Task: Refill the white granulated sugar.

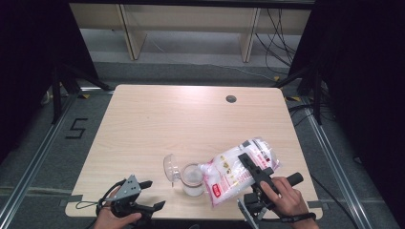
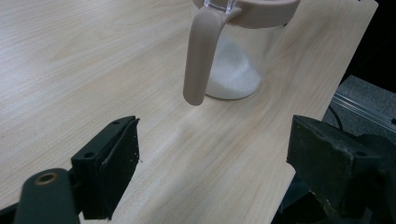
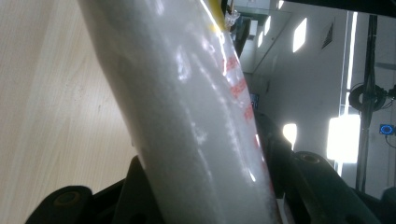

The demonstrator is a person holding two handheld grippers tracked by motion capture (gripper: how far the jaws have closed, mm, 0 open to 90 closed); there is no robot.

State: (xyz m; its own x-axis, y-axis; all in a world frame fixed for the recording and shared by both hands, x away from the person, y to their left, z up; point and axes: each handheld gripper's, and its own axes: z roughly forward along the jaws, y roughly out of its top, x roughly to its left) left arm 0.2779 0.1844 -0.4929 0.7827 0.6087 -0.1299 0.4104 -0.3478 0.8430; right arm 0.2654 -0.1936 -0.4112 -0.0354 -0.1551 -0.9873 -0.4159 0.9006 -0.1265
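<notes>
Pale wood counter (image 1: 157, 124) | left hand-held gripper (image 1: 143, 198) near edge, jaws spread, idle | right hand-held gripper (image 1: 255, 172) clenched on white bag (image 1: 236, 171), tipped at clear jar (image 1: 192, 179), lid (image 1: 170, 167) open | advice: mouth over rim, raise bag slowly, left steadies jar

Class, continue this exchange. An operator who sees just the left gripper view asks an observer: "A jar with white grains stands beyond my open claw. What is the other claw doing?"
Observer: The right claw is shut on a plastic bag of white grains, tilted down toward the jar.
Operator: Where is the bag's low end?
Observer: At the jar's mouth, on its right in the high view.
Operator: Is the lid off?
Observer: Its clear lid is swung open to the jar's left.
</notes>
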